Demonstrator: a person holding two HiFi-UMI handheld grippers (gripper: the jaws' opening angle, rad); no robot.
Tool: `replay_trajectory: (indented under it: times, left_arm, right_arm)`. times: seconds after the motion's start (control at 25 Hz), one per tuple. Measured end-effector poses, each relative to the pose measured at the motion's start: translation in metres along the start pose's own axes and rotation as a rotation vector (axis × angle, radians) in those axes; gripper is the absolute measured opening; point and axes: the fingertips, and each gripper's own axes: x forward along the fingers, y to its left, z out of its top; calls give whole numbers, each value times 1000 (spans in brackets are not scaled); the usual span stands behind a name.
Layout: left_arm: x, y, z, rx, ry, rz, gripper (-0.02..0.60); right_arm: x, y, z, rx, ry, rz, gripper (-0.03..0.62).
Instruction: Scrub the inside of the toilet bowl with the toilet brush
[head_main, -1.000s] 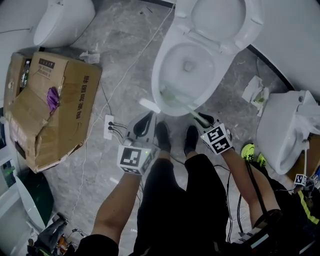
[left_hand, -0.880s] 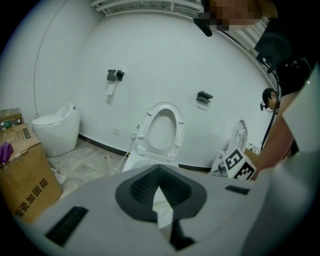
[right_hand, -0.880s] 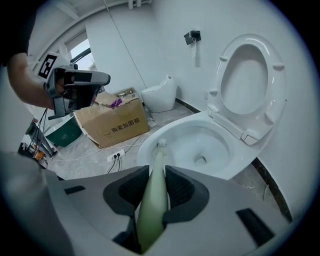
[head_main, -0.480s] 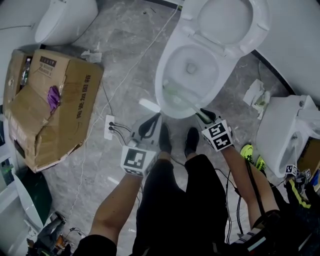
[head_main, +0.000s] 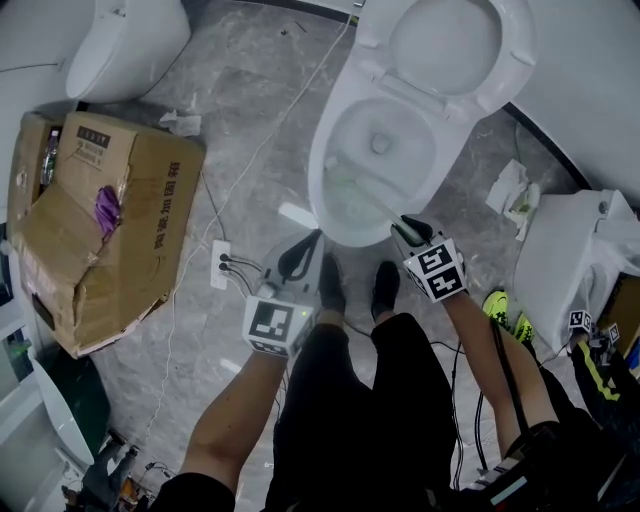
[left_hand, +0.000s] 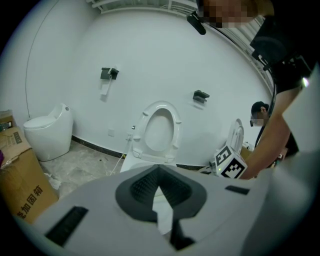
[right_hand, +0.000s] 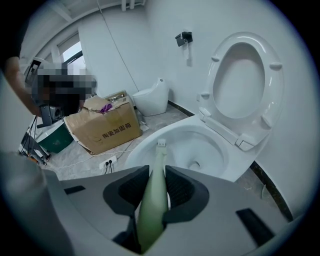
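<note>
Looking down through the head view, I saw the right hand-held gripper (head_main: 410, 232) pinching the pale green handle of the toilet brush (head_main: 372, 207). The handle ran up and to the left from the jaws, over the near rim of the toilet bowl (head_main: 322, 150). The brush end sat low inside the bowl, at its near left side. In the right gripper view the same hand-held gripper (right_hand: 152, 187) had both dark pads pressed against the handle (right_hand: 151, 205), which pointed out over the white bowl (right_hand: 142, 145). The seat (head_main: 445, 45) stood raised behind the bowl.

The left hand-held gripper (head_main: 298, 256) hung apart from the toilet, just left of my shoes (head_main: 330, 285), over the grey marbled floor (head_main: 250, 110). In the left gripper view its jaws (left_hand: 160, 190) met at the tips with nothing gripped between them.

A torn cardboard box (head_main: 110, 220) lay at the left. A white power strip (head_main: 220, 268) with plugged cables lay between it and the left hand-held gripper. A second toilet (head_main: 130, 40) stood at the upper left.
</note>
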Motion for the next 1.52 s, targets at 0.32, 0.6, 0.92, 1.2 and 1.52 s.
replay_trajectory:
  times: [0.32, 0.6, 0.92, 1.2, 1.52]
  left_arm:
    - [26, 3, 4, 4, 11, -25, 9]
    - [56, 4, 3, 6, 7, -43, 9]
    - [80, 3, -4, 7, 10, -48, 9]
    - [82, 0, -12, 0, 22, -49, 10]
    - [78, 4, -16, -14, 26, -37, 9]
  right_arm:
    - [9, -36, 10, 39, -14, -57, 106]
    - [22, -83, 7, 81, -4, -133, 106]
    - [41, -123, -3, 118, 41, -196, 106]
    - [54, -145, -13, 166, 117, -264, 106]
    - [59, -159, -15, 181, 182, -318, 106]
